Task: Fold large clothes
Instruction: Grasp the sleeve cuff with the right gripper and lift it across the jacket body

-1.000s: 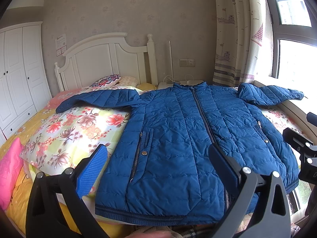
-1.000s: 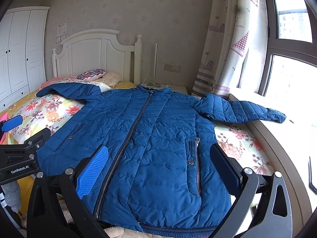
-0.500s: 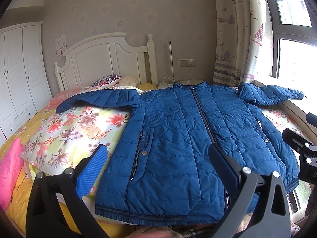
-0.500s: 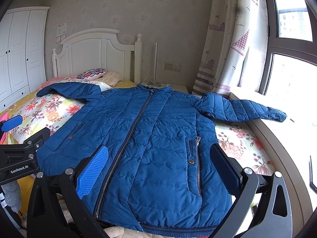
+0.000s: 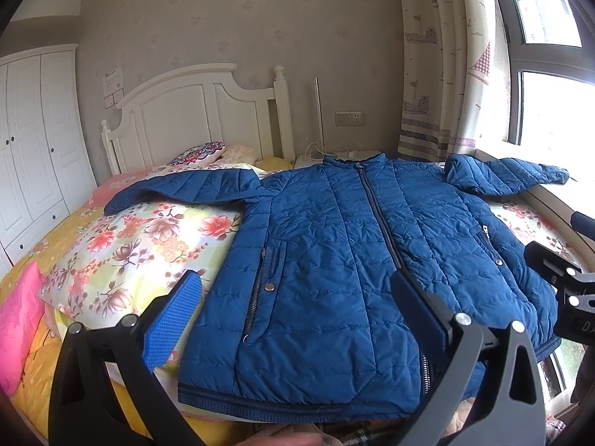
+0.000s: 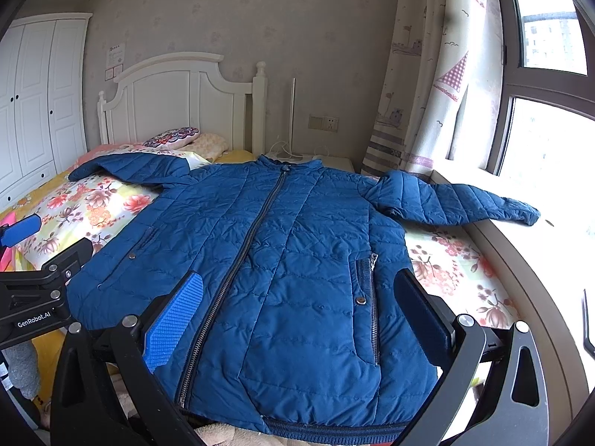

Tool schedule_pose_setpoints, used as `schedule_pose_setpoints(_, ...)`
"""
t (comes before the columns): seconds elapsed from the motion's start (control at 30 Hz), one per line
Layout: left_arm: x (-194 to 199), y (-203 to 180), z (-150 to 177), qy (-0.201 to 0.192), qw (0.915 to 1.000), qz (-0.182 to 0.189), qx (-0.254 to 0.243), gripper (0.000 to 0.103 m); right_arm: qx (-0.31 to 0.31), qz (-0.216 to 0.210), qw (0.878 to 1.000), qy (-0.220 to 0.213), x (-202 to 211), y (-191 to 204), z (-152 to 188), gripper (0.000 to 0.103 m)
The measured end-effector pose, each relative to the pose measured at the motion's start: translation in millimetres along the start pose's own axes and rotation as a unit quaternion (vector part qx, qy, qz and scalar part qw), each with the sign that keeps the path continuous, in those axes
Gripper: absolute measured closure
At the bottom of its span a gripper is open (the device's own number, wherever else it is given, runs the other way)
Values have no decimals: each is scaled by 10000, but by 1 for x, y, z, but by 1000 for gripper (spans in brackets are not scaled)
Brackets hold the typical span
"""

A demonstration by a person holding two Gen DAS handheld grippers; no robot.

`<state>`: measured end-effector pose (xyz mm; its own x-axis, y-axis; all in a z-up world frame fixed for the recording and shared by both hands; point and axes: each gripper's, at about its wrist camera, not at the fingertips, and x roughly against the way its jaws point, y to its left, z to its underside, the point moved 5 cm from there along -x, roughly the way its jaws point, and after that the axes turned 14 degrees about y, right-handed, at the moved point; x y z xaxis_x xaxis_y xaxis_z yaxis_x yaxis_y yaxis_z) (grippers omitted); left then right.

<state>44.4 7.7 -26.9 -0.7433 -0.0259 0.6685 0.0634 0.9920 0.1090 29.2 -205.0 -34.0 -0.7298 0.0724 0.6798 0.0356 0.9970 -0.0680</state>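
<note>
Bed (image 5: 55, 245) with white panelled headboard (image 5: 193, 119); white wardrobe (image 5: 33, 141) far left, curtain (image 6: 427, 85) and window sill (image 6: 528, 260) on the right. Floral quilt (image 5: 148, 249), glossy, under the jacket's left side; pink cushion (image 5: 18, 316) at the bed edge.

Jacket (image 5: 334, 260): blue, quilted, puffy, zipped, lying flat face up across the bed, hem toward the cameras. One sleeve (image 5: 186, 186) lies over the quilt, the other sleeve (image 6: 457, 200) reaches onto the sill.

Left tongs (image 5: 293, 304) spread wide, empty, hovering near the hem. Right tongs (image 6: 301, 304) spread likewise, holding nothing, over the jacket's lower front. Blue ribbed pads (image 6: 174, 319).
</note>
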Motion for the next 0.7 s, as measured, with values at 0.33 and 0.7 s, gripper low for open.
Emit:
schedule_pose_setpoints(0.33,-81,-16,-32,661,9971,249,-289,2,-593,-304,9967,467,-72,-61,-21,5)
schedule_pose_setpoints(0.7,-293,-7,-155,1728,9825,700,16,2,-2762,653,9534,1022,-223,-262,-89,5)
